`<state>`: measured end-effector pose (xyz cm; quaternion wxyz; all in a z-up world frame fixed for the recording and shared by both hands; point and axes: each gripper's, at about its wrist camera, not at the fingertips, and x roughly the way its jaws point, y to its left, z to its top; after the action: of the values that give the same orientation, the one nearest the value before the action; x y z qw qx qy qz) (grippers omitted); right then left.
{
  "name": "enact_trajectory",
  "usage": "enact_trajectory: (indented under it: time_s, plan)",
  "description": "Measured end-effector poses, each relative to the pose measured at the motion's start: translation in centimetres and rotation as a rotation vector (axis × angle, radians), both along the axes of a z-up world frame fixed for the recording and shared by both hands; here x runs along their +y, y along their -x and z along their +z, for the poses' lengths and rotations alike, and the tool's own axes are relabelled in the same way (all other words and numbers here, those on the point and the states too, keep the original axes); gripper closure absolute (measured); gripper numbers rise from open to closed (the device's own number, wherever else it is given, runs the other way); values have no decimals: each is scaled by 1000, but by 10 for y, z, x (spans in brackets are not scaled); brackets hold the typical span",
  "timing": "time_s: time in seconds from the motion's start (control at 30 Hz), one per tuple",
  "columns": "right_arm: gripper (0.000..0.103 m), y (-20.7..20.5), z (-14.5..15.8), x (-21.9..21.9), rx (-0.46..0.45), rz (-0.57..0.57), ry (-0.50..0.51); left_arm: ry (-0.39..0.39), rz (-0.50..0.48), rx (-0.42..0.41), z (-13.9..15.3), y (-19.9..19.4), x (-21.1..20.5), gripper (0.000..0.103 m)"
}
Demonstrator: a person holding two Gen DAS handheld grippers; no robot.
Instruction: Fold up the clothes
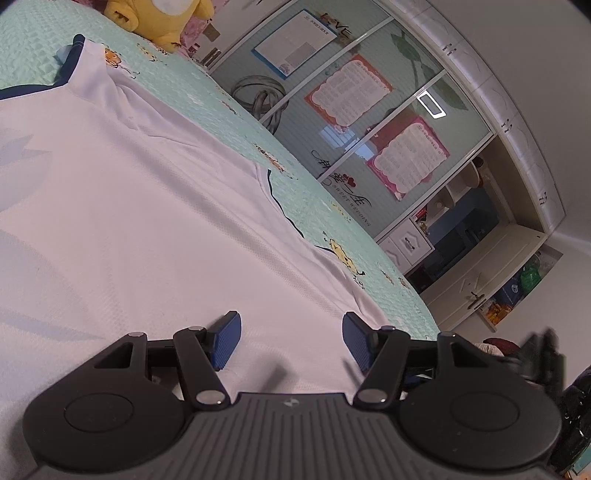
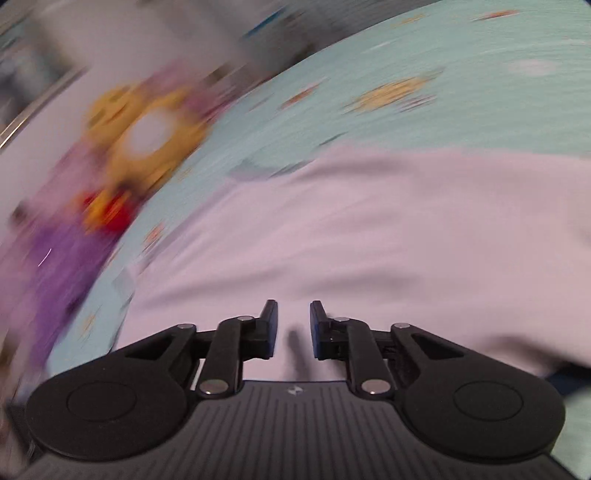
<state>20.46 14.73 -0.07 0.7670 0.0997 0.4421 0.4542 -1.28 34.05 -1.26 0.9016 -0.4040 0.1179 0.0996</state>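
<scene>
A white shirt with dark blue trim lies spread flat on a mint green bedspread. My left gripper hovers low over the shirt's near part, its blue pads wide apart with only cloth lying beneath them. In the right wrist view, which is blurred, the same white shirt fills the middle. My right gripper is above it, its jaws a narrow gap apart with nothing pinched between them.
A yellow plush toy sits at the head of the bed; it shows blurred as the yellow plush toy in the right wrist view, beside purple fabric. A wardrobe with posters stands beyond the bed's edge.
</scene>
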Motion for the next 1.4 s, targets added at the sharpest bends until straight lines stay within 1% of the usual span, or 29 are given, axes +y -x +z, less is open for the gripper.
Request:
enact_trajectory:
  time_s: [0.03,0.07,0.1,0.17,0.23,0.3,0.33,0.37,0.4,0.47,0.5,0.57,0.6,0.63,0.67,0.77,0.8,0.83,0.87,0.9,0.97,1.0,1.03,1.07,1.1,1.2,1.27,1.37,1.4]
  plan:
    - [86,-6,-3,9,-6,33,35,2,0,-1,0,0,1,38]
    - [90,-18,-5,12,1,33,25,4,1,-2,0,0,1,39]
    - [101,-31,-6,13,10,28,8,6,1,-4,0,1,2,38]
    - [103,-64,-8,7,15,-118,-2,10,1,-5,-1,0,3,38]
    - [103,-93,-10,-3,3,-305,-28,15,0,-8,-1,1,4,38]
    - [103,-105,-9,-7,-26,-489,-28,21,2,-12,-2,1,5,38]
    - [103,-106,-8,-7,-27,-516,-37,21,3,-12,-2,1,5,38]
    - [97,-101,-5,-3,-37,-514,-44,21,4,-12,-2,1,5,38]
    - [96,-94,-1,3,-63,-479,-52,21,4,-13,-2,1,4,38]
    - [95,-78,3,21,-76,-323,-81,22,6,-14,-2,1,4,38]
    - [91,-71,4,29,-70,-234,-90,22,8,-15,-2,1,4,38]
    - [88,-70,0,52,-69,-142,-22,25,9,-18,-2,1,5,38]
    - [98,-76,-3,54,-71,-174,-14,26,10,-20,-2,1,5,38]
    - [101,-84,-6,54,-74,-217,-14,28,11,-22,-2,1,5,38]
    - [103,-91,-9,54,-77,-259,-13,29,11,-24,-2,1,5,38]
    - [103,-86,-3,48,-95,-501,-20,33,13,-29,-2,2,6,38]
    - [98,-84,0,46,-101,-584,-22,51,19,-43,-3,3,9,39]
    - [94,-71,3,46,-89,-619,-41,73,27,-60,-4,6,11,40]
    - [87,-55,6,47,-74,-646,-63,101,48,-79,-6,9,15,44]
    - [81,-42,4,44,-22,-656,-118,132,72,-99,-7,13,20,47]
    - [73,-17,-3,37,94,-668,-242,132,100,-100,-6,16,23,50]
    - [73,-9,-11,34,167,-683,-294,122,97,-96,-5,16,22,50]
    - [73,-4,-20,35,201,-689,-338,107,92,-90,-3,16,20,50]
    - [76,0,-29,35,227,-693,-379,94,90,-85,-2,16,19,50]
    - [80,3,-32,35,189,-682,-392,87,88,-81,-1,15,18,50]
    - [81,8,-37,38,86,-622,-421,73,87,-57,0,12,17,50]
    - [81,3,-34,37,79,-613,-414,66,86,-36,2,11,16,49]
    - [90,1,-35,35,67,-626,-399,75,103,15,8,12,22,49]
    - [91,-2,-35,35,67,-629,-397,80,122,35,13,14,26,49]
